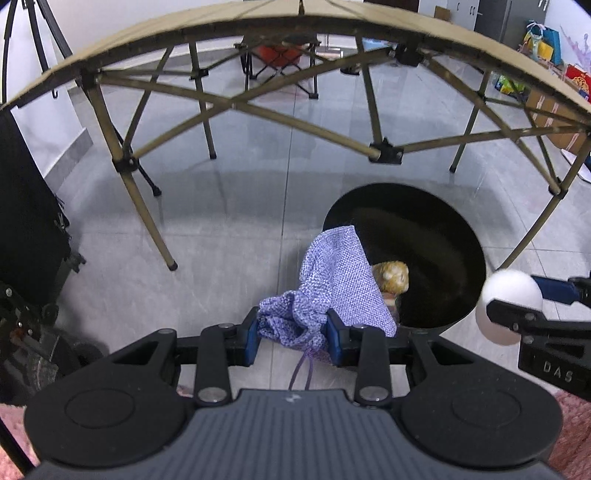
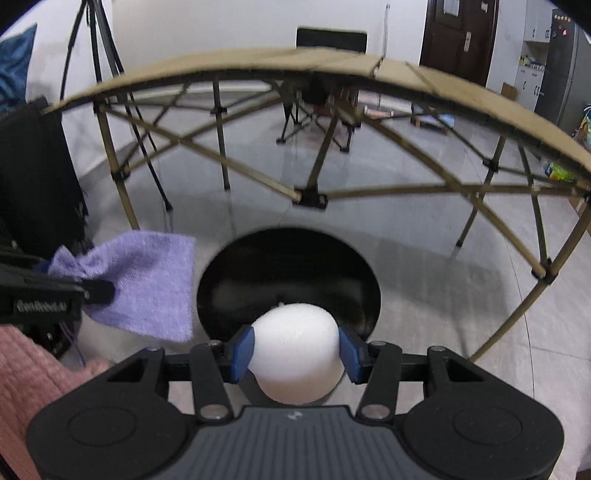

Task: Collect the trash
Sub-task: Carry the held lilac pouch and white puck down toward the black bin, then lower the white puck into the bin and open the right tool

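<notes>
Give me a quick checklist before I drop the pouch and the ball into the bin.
1. Left tool shut on the pouch at its gathered neck: ok.
2. Right tool shut on the ball: ok.
3. Bin mouth open, on the floor by the table: ok.
4. Ball over the bin mouth: ok in the right wrist view.
5. Pouch over the mouth: not ok; it hangs across the near rim, neck outside.
6. Room left in the bin: ok; only a yellowish item shows inside.

One purple pouch (image 1: pixel 332 280), one white ball (image 2: pixel 295 354), one black bin (image 1: pixel 436 236), one folding table (image 1: pixel 258 40).
</notes>
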`<state>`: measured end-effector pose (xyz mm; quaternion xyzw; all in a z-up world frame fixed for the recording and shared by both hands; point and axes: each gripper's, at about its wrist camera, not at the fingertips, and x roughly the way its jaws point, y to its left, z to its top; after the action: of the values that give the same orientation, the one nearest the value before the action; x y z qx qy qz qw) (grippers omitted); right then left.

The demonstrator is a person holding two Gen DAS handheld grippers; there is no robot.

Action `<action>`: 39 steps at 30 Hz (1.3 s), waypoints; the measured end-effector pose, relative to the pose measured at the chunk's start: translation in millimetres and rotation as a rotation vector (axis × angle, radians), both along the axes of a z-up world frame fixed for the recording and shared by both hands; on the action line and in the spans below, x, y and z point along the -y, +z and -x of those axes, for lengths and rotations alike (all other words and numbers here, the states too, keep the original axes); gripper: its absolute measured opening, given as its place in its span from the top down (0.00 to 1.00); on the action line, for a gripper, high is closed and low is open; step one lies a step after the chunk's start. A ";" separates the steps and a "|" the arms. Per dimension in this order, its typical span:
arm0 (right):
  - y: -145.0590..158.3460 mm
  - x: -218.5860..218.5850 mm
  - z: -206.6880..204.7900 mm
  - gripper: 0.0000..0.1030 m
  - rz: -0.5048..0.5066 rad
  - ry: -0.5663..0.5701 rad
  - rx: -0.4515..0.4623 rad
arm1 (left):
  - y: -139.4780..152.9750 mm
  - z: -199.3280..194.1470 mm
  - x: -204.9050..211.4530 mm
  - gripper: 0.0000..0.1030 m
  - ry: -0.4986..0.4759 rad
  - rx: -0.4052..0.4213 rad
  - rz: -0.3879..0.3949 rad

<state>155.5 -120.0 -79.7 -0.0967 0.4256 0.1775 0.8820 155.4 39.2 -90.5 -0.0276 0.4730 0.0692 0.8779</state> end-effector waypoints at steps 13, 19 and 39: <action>-57.0 8.5 -9.3 0.53 0.103 -0.043 -0.157 | -30.6 -12.5 -23.3 0.65 0.063 -0.090 -0.010; -56.4 11.1 -13.8 0.53 0.093 -0.051 -0.176 | -36.5 -20.3 -23.1 0.65 0.080 -0.103 -0.052; -22.1 -7.2 -54.9 0.53 0.026 -0.037 -0.123 | -55.0 -47.5 -41.7 0.65 0.131 -0.130 -0.113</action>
<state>210.4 -112.8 -101.8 -0.0890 0.4831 0.1614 0.8560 202.9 80.9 -145.5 -0.0044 0.5217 0.1547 0.8390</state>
